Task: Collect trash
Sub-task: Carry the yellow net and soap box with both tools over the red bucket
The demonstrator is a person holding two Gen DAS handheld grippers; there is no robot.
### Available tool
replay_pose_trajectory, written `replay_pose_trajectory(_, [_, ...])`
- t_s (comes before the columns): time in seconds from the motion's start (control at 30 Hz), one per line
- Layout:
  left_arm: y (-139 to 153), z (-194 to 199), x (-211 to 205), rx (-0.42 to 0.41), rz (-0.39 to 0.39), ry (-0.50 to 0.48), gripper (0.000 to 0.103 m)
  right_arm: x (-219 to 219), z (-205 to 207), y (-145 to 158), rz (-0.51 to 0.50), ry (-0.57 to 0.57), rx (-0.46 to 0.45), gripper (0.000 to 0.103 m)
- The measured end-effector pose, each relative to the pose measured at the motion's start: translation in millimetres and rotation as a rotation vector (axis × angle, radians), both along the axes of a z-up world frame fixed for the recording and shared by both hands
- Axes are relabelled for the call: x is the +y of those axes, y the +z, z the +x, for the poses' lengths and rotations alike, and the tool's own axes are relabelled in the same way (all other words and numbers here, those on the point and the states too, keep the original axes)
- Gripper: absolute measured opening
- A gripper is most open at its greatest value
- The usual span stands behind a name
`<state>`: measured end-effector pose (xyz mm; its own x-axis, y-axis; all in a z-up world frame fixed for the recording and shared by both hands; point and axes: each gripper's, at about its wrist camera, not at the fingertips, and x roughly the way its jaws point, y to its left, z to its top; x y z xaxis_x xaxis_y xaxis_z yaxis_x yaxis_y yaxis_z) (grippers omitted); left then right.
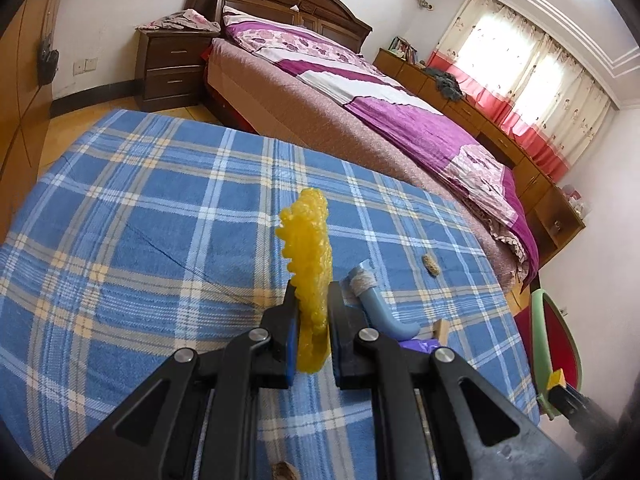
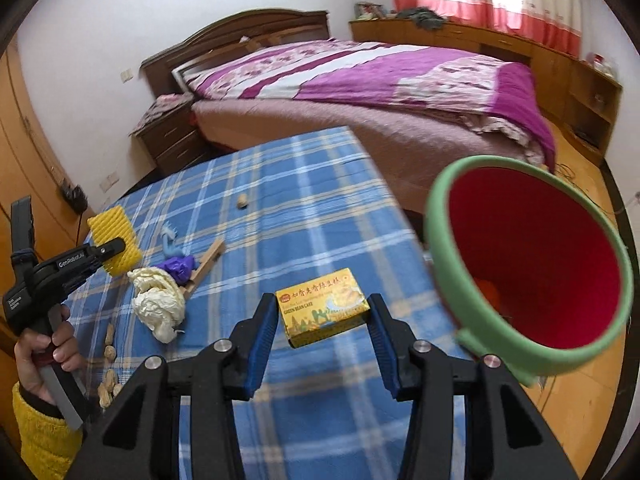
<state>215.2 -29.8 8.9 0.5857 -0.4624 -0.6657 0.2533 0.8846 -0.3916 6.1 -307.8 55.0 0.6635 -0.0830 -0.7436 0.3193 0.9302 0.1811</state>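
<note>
**Trash on the plaid cloth, foam and box gripped**

Trash lies scattered on the blue plaid cloth [image 1: 120,220] in the left wrist view. The left gripper [image 1: 312,312] has its jaws narrow, clamped on a yellow foam net [image 1: 308,248] that stands upright above the cloth. Just right of the fingers lies a blue scrap [image 1: 376,304], with a purple wrapper [image 1: 420,347] beside it. A peanut [image 1: 431,264] sits farther along the cloth, near the bed [image 1: 400,128]. The bin's [image 1: 556,344] green rim shows past the cloth's right edge.

From the right wrist view, the right gripper [image 2: 323,316] has its jaws wide, holding a yellow box [image 2: 322,312] between the pads, above the cloth. The bin, red inside, is just right of the box, tilted toward the camera. Left on the cloth lie a crumpled paper [image 2: 158,304], the purple wrapper, a wooden piece [image 2: 206,266] and peanuts [image 2: 109,376].
</note>
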Motion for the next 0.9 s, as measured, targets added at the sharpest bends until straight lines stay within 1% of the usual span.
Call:
replay_pose_trajectory(0.2, [25, -16, -12, -0.045, 0.020, -0.045, 0.012, -27, -30, 14, 0.018, -0.073, -0.050, 0.049])
replay_pose_trajectory(0.4, [43, -38, -36, -0.049, -0.008, -0.123, 0.012, -47, -52, 22, 0.039, -0.127, -0.097, 0.049])
replay_pose_trajectory(0.67, [61, -71, -87, -0.059, -0.018, -0.246, 0.012, -81, -80, 29, 0.068, -0.198, -0.154, 0.049])
replay_pose_trajectory(0.77, [65, -81, -108, -0.048, -0.025, -0.299, 0.012, -97, -90, 29, 0.075, -0.230, -0.168, 0.049])
replay_pose_trajectory(0.9, [66, -97, -138, -0.042, -0.011, -0.362, 0.012, -118, -101, 28, 0.088, -0.278, -0.183, 0.049])
